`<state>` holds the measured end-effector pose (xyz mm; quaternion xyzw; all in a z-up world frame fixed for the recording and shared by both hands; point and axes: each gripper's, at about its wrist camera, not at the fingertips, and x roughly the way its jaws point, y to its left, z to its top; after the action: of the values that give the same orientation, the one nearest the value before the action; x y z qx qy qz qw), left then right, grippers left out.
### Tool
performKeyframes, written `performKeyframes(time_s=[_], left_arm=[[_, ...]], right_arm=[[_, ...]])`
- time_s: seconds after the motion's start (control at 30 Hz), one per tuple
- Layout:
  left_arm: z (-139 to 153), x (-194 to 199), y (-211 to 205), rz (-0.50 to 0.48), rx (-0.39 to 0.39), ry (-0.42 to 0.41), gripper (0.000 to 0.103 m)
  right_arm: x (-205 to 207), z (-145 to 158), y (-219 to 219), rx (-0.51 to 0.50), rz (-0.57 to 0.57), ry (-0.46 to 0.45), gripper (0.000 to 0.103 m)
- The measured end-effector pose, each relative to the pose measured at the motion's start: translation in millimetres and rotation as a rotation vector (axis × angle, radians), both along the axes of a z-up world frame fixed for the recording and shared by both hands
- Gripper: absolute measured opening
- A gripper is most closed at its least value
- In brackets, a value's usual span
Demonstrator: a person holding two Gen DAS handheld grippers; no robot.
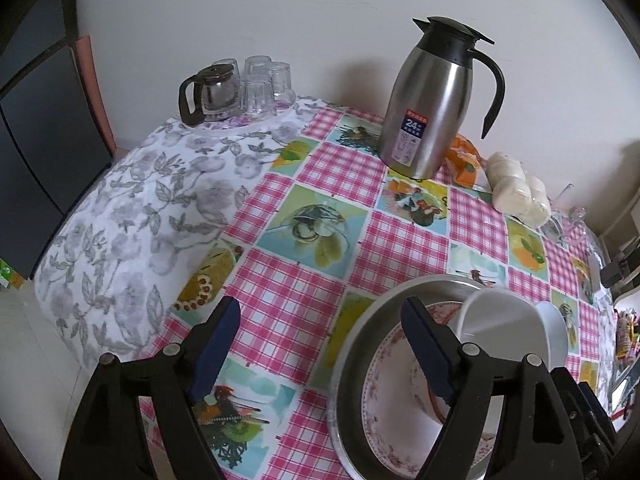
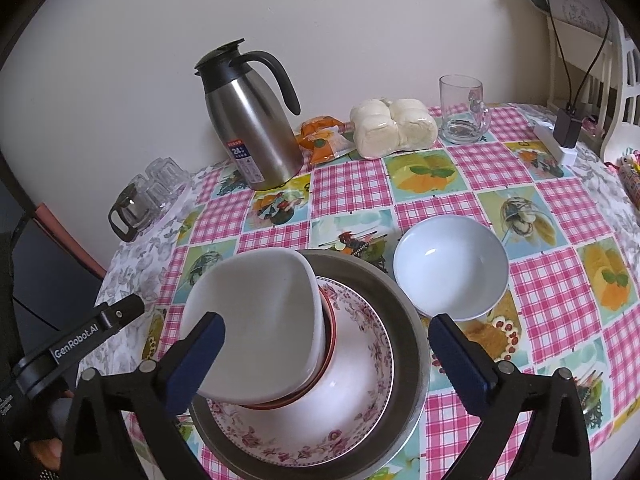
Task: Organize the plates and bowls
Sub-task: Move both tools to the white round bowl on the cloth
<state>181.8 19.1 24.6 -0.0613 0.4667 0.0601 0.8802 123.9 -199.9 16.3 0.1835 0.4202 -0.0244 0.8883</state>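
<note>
1. While both tools are held above the table, the fingers of the right gripper (image 2: 326, 350) are spread wide, with nothing clamped; those of the left gripper (image 1: 320, 344) are spread too.
2. A metal tray (image 2: 404, 312) carries a floral plate (image 2: 360, 400).
3. On it, a square white bowl (image 2: 260, 320) is tilted, its mouth turned toward the camera.
4. Beside the tray, a round white bowl (image 2: 450, 266) stands upright.
5. Far behind, a steel thermos (image 2: 252, 120) is seen.
</note>
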Motion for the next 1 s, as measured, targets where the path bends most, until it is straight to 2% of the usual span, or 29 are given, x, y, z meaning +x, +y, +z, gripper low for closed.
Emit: performKeyframes(time_s=[0.07, 0.2, 0.47, 0.73, 1.0], left_arm=[[0, 0, 1, 0.003, 0.009, -0.006, 0.096], [3, -2, 0, 0.007, 0.054, -0.029, 0.097], [5, -3, -5, -0.009, 0.075, -0.036, 0.097], [17, -10, -18, -0.026, 0.064, -0.072, 0.097], [37, -25, -54, -0.091, 0.024, -0.149, 0.097]], right_arm=[[1, -1, 0, 0.000, 0.001, 0.002, 0.103], [1, 0, -1, -0.002, 0.002, 0.002, 0.103], [-1, 1, -5, -0.004, -0.002, 0.003, 0.103], [-7, 8, -20, -0.005, -0.025, -0.011, 0.103], [-25, 18, -61, -0.015, -0.098, -0.034, 0.103]])
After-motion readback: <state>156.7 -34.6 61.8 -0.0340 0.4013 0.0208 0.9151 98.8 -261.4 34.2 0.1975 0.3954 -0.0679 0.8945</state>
